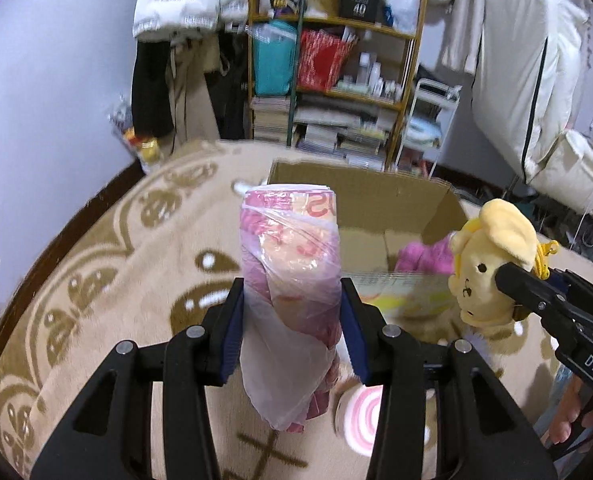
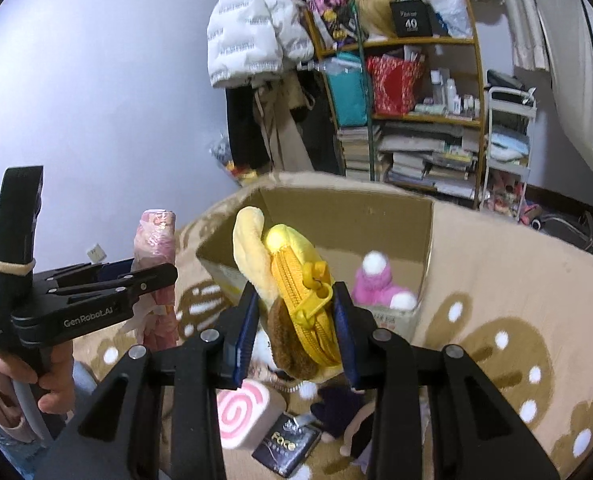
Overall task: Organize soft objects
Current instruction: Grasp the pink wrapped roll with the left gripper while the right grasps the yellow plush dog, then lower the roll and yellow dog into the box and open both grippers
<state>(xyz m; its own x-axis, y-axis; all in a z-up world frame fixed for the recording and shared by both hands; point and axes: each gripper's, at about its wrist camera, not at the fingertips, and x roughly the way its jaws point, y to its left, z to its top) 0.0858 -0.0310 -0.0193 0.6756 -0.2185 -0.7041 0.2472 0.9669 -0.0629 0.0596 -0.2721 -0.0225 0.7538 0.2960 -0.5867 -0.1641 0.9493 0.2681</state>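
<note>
My left gripper [image 1: 292, 316] is shut on a pink bundle wrapped in clear plastic [image 1: 290, 280], held upright above the rug; the bundle also shows in the right wrist view [image 2: 155, 248]. My right gripper [image 2: 294, 320] is shut on a yellow plush pouch with a zipper [image 2: 296, 292], a dog face in the left wrist view [image 1: 484, 268]. Both hang in front of an open cardboard box [image 2: 348, 212], also in the left wrist view [image 1: 360, 196]. A pink plush with white pompoms [image 2: 376, 284] lies inside the box.
On the beige patterned rug [image 1: 96, 280] below lie a pink swirl cushion [image 2: 240, 412], a dark packet [image 2: 286, 444] and a dark plush [image 2: 344, 404]. A cluttered shelf [image 2: 408, 112], hanging coats and a white cart [image 2: 508, 140] stand behind the box.
</note>
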